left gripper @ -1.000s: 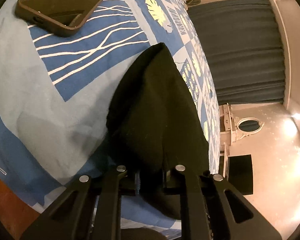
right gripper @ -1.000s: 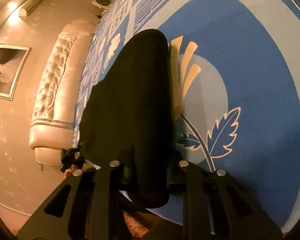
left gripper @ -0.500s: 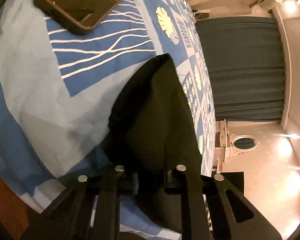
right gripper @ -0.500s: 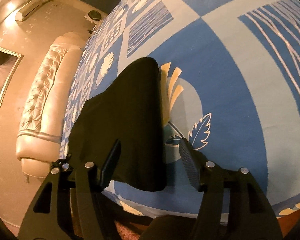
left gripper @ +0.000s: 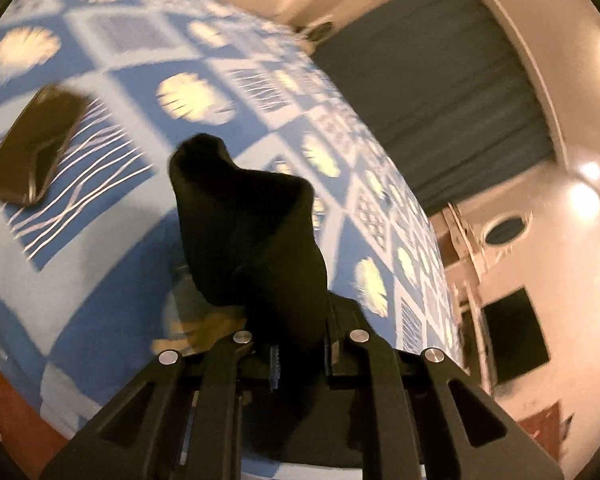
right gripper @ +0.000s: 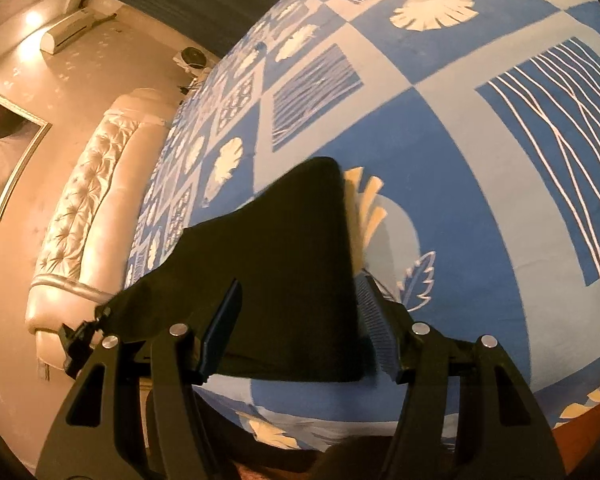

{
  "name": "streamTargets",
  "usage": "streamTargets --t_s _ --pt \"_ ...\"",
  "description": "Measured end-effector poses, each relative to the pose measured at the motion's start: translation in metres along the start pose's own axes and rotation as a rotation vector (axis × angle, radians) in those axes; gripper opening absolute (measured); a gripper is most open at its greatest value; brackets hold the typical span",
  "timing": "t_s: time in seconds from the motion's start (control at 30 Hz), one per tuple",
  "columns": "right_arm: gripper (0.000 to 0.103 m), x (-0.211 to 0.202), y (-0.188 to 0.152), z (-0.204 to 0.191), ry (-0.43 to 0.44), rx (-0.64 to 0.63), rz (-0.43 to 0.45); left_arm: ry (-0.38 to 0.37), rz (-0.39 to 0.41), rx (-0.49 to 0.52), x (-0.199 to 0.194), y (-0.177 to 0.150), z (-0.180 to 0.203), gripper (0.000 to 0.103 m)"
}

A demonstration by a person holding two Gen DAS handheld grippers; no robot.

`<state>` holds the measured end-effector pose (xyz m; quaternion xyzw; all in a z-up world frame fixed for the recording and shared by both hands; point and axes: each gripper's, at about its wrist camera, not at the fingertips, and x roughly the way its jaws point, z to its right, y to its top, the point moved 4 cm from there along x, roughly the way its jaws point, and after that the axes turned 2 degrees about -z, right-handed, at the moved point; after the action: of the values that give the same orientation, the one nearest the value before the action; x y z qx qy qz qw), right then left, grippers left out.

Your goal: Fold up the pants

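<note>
Left claw (left gripper: 300, 356) pinches black pants (left gripper: 256, 248), right claw (right gripper: 296, 328) spread around them
Soft matte cloth bunches above the patterned bedspread (right gripper: 480, 160)

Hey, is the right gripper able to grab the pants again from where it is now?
Probably yes. The right gripper is open with its jaws either side of the black pants lying on the bedspread, and nothing sits between them.

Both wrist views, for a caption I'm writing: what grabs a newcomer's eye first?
The black pants, bunched up between the left gripper's shut fingers and spread flat ahead of the open right gripper. Beneath lies the blue patterned bedspread, with a dark phone on it, far left.
</note>
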<state>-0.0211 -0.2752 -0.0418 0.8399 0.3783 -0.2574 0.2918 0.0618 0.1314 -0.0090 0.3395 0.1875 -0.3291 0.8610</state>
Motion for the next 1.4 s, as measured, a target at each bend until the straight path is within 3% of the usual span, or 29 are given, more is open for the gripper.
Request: streamTargets --t_s 0.2,0.3,0.4,0.6,0.8,0.87,0.93,1.0,1.03,1.1,1.2,1.3,1.4 --pt "0.061 0.007 -0.005 -0.013 0.018 -0.026 -0.017 -0.021 -0.019 0.242 0.022 -0.019 0.087 0.014" --pt "0.061 0.009 -0.006 -0.017 0.033 -0.028 -0.025 -0.022 -0.049 0.421 0.042 -0.051 0.137 0.014" --pt "0.061 0.012 -0.007 -0.019 0.041 -0.034 -0.032 -0.025 -0.101 0.521 0.067 -0.087 0.167 0.014" --pt "0.061 0.014 -0.006 -0.017 0.054 -0.019 -0.035 -0.01 -0.232 0.612 0.127 -0.156 0.19 0.014" --pt "0.062 0.017 -0.006 -0.012 0.089 0.019 -0.044 0.1 -0.309 0.739 0.169 -0.223 0.186 0.016" --pt "0.062 0.017 -0.005 -0.011 0.101 0.027 -0.046 0.109 -0.289 0.798 0.172 -0.236 0.19 0.023" --pt "0.062 0.015 -0.004 -0.012 0.113 0.035 -0.038 0.085 -0.259 0.86 0.167 -0.247 0.199 0.048" --pt "0.063 0.012 -0.002 -0.013 0.134 0.048 -0.033 0.03 -0.277 0.91 0.157 -0.257 0.209 0.058" --pt "0.064 0.011 -0.002 -0.013 0.141 0.054 -0.031 0.0 -0.276 0.942 0.146 -0.263 0.215 0.059" --pt "0.069 0.01 -0.001 -0.015 0.159 0.066 -0.03 -0.03 -0.26 0.969 0.129 -0.264 0.221 0.06" --pt "0.069 0.011 0.001 -0.022 0.175 0.053 -0.041 -0.096 -0.237 0.936 0.097 -0.249 0.221 0.071" --pt "0.069 0.019 0.004 -0.031 0.185 0.034 -0.063 -0.099 -0.237 0.835 0.078 -0.213 0.203 0.075" --pt "0.07 0.033 0.01 -0.044 0.197 0.004 -0.089 -0.084 -0.242 0.663 0.071 -0.168 0.164 0.079"
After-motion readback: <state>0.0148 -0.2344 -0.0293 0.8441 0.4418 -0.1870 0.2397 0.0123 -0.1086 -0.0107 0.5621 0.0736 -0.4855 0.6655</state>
